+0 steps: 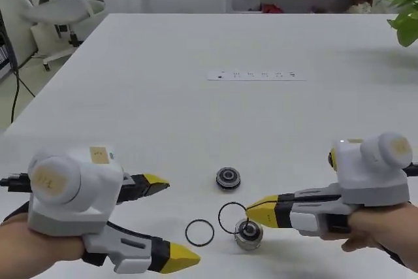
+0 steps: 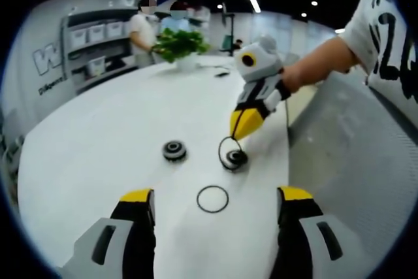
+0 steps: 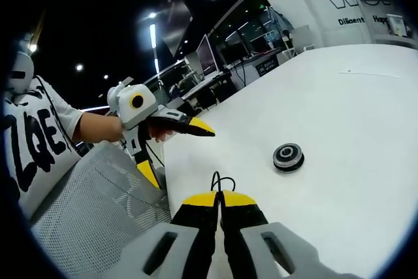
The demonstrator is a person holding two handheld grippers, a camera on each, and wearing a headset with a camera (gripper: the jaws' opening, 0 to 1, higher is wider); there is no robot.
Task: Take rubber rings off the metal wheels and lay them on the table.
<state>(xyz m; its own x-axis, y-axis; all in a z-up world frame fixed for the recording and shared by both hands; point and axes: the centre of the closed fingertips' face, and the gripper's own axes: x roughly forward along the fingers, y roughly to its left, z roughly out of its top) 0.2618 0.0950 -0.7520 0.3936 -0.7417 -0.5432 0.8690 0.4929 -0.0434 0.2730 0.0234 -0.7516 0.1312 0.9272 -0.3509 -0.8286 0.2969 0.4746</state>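
Your right gripper (image 1: 256, 211) has its yellow-tipped jaws pressed together, pinching a thin black rubber ring (image 1: 230, 217). The ring's loop touches the edge of a small metal wheel (image 1: 249, 232), which stands on the white table (image 1: 196, 109) just below the jaw tips; whether the ring is hooked on it cannot be told. A second ring (image 1: 199, 232) lies flat on the table just left of that wheel. Your left gripper (image 1: 171, 220) hangs near it, jaws spread wide and holding nothing. A second wheel (image 1: 228, 178) sits farther out, apart from both grippers.
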